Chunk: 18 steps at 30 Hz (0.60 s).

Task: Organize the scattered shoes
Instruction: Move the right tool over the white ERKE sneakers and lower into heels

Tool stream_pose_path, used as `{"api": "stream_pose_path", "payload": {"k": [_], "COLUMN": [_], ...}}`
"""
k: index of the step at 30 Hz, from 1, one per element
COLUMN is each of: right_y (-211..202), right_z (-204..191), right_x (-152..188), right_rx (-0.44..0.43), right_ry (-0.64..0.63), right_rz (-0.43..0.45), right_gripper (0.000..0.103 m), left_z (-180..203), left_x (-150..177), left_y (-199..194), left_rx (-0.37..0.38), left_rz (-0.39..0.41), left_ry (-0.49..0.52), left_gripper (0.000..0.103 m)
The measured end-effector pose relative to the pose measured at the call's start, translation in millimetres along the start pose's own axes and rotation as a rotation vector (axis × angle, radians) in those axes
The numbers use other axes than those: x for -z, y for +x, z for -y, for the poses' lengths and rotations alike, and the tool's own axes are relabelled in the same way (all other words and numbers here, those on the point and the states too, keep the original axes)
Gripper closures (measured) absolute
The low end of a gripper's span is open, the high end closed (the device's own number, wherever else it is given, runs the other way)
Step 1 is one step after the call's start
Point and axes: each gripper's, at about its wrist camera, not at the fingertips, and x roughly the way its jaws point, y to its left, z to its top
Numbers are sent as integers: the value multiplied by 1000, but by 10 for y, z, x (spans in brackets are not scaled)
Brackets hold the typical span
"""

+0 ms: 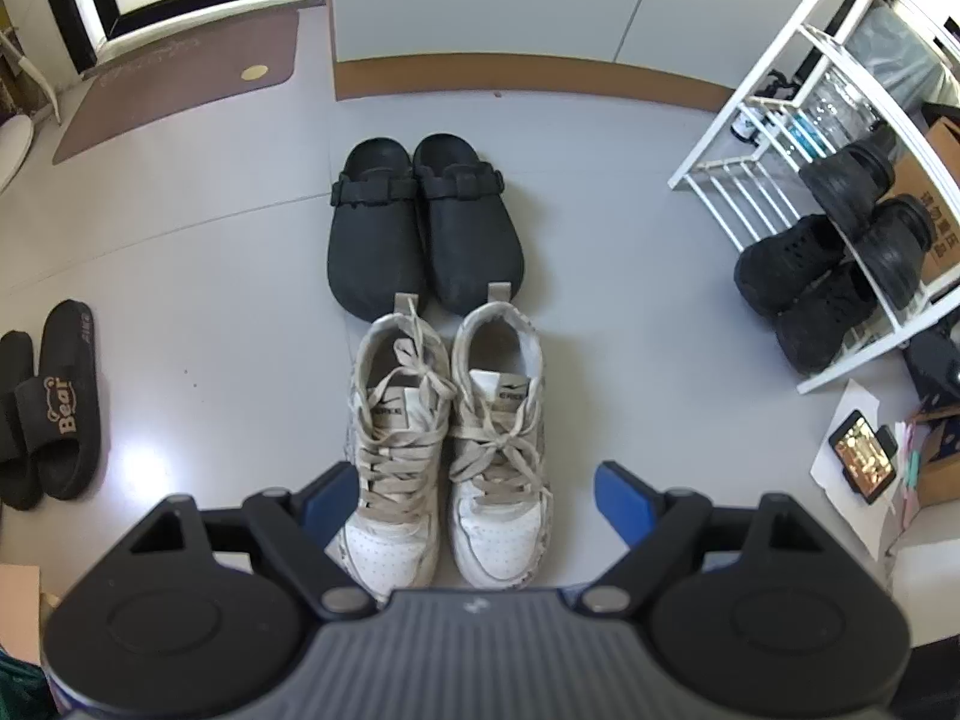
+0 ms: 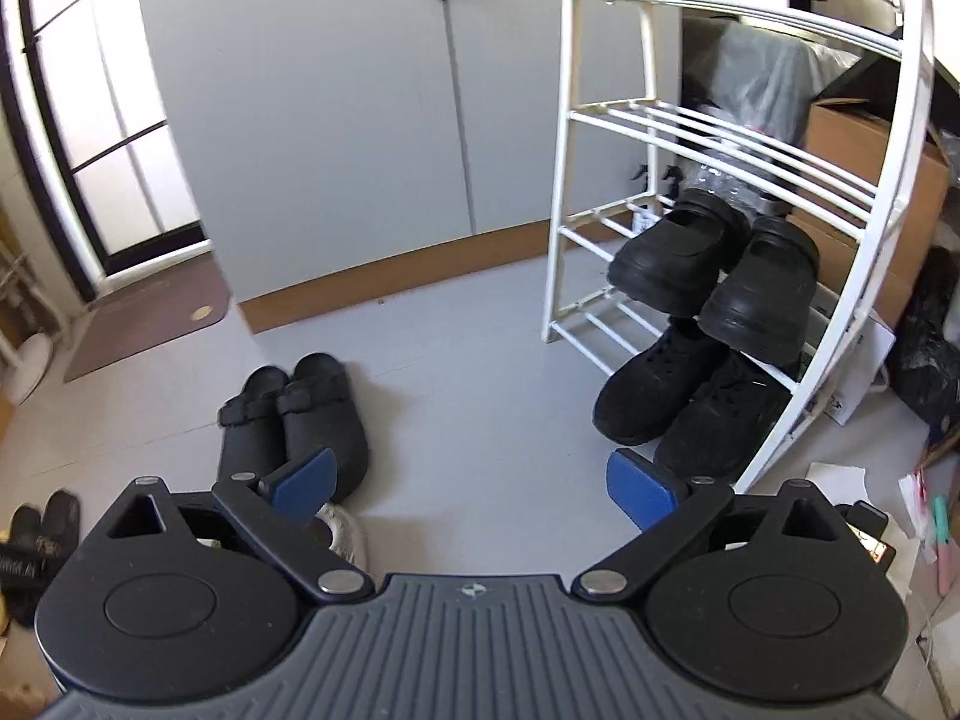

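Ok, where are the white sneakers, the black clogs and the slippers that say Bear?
white sneakers (image 1: 447,438): left wrist view, on the laces where the pair meets.
black clogs (image 1: 423,222): left wrist view, on the uppers where the two touch.
Bear slippers (image 1: 57,408): left wrist view, on the lettered strap.

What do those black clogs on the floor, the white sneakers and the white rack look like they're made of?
Black clogs: probably moulded foam or rubber, with a matte, seamless, finely textured skin.
White sneakers: likely leather or a synthetic, smooth with perforated toes, woven fabric laces, scuffed.
White rack: looks like painted metal tubing, glossy and thin; plastic can't be ruled out.
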Motion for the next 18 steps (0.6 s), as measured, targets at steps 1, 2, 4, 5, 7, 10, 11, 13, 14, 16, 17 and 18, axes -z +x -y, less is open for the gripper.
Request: {"api": "stream_pose_path", "payload": {"k": [1, 2, 4, 5, 7, 10, 11, 13, 14, 16, 17, 18], "right_y": [44, 84, 176, 227, 339, 519, 561, 620, 659, 707, 748, 774], "right_z": [-48, -102, -231, -295, -393, -475, -516, -577, -629, -689, -731, -745], "right_x": [4, 12, 36, 53, 78, 138, 162, 219, 273, 339, 376, 391], "right_rx": [-11, -17, -23, -29, -60, -105, -113, -121, -128, -141, -156, -164], "right_ry": [-4, -11, -48, -68, -85, -95, -102, -119, -134, -147, -154, -151], "right_rz": [-12, -22, -31, -36, -64, -120, -136, -155, -172, -194, -213, -224], "right_gripper": [3, 3, 3, 3, 3, 3, 3, 3, 4, 8, 11, 14], "left_z": [-22, -47, -108, -162, -253, -392, -438, -487, -501, -520, -527, -531], "left_x": [0, 2, 14, 20, 23, 21, 17, 12, 10, 9, 6, 0], "left_y": [22, 42, 58, 57, 60, 85, 96, 106, 109, 118, 126, 132], "left_rx": [12, 23, 32, 33, 20, 7, 14, 23, 20, 11, 7, 5], "left_rz": [-6, -11, -13, -13, -11, -20, -23, -26, -24, -21, -20, -21], "left_ry": [-8, -17, -34, -47, -73, -126, -147, -164, -168, -172, -178, -185], "left_gripper": [16, 16, 16, 16, 16, 16, 16, 16, 16, 16, 16, 16]}}
